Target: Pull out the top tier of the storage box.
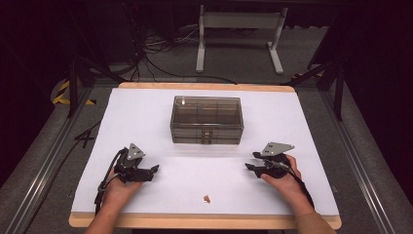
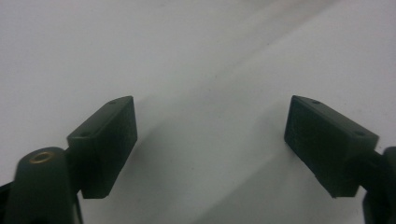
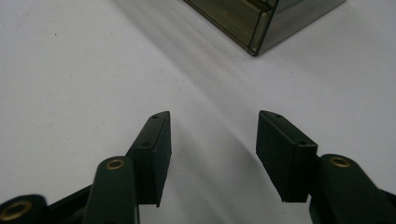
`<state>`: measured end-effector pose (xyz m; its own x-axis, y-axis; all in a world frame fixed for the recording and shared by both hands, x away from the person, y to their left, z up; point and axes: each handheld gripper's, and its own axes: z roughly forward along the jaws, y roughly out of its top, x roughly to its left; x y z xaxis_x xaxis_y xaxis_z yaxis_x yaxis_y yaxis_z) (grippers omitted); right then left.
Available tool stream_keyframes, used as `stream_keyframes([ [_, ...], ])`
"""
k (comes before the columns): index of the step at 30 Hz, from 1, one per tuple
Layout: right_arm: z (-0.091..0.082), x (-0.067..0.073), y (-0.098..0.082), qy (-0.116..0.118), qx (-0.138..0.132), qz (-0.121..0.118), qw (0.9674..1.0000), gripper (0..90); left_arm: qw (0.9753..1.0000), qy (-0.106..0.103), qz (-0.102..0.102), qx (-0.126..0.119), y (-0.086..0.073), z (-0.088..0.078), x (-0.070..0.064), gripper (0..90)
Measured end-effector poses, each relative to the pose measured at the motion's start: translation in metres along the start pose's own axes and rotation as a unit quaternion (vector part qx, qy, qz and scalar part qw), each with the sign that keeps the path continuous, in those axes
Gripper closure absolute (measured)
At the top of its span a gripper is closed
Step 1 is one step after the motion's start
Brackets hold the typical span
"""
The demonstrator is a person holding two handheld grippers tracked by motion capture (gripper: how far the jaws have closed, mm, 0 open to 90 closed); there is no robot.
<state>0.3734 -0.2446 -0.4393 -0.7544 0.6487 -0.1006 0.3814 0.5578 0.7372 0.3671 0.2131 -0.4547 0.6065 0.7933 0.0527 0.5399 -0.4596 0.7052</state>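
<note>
My left tongs [image 1: 155,169] and right tongs [image 1: 248,166] rest open and empty near the white table's [image 1: 146,112] front edge, facing a smoky clear plastic box [image 1: 206,119].

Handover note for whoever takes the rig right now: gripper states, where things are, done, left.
Left gripper: open, fingers apart, nothing between, low over the table.
Right gripper: open, empty, pointing toward the box.
Smoky clear box: mid-table, lid shut, untouched.
Small pinkish piece: loose near the front edge, between the two hands.
Done: nothing visible yet.
Left: probably pick up the piece and open the box for it.
</note>
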Motion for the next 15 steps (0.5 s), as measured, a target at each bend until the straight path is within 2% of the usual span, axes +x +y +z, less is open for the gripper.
stream_keyframes([
  [5, -0.006, 0.002, 0.007, 0.015, -0.002, 0.002, 0.9999, 47.5, 0.9999, -0.015, 0.001, -0.008, 0.007, -0.013, -0.001, 20.9],
  [8, -0.009, 0.003, 0.011, 0.021, 0.002, -0.001, 0.9998, 48.0, 0.9993, -0.033, -0.006, -0.018, 0.011, -0.022, 0.000, 20.7],
  [10, -0.011, 0.003, 0.014, 0.025, 0.006, 0.000, 0.9997, 47.8, 0.9981, -0.057, -0.019, -0.013, 0.013, -0.028, 0.002, 20.7],
  [12, -0.013, 0.004, 0.017, 0.025, 0.006, -0.002, 0.9997, 47.7, 0.9971, -0.071, -0.026, -0.015, 0.015, -0.032, 0.004, 20.3],
  [15, -0.017, 0.006, 0.022, 0.027, 0.009, -0.009, 0.9995, 46.6, 0.9961, -0.080, -0.031, -0.019, 0.018, -0.038, 0.006, 19.4],
])
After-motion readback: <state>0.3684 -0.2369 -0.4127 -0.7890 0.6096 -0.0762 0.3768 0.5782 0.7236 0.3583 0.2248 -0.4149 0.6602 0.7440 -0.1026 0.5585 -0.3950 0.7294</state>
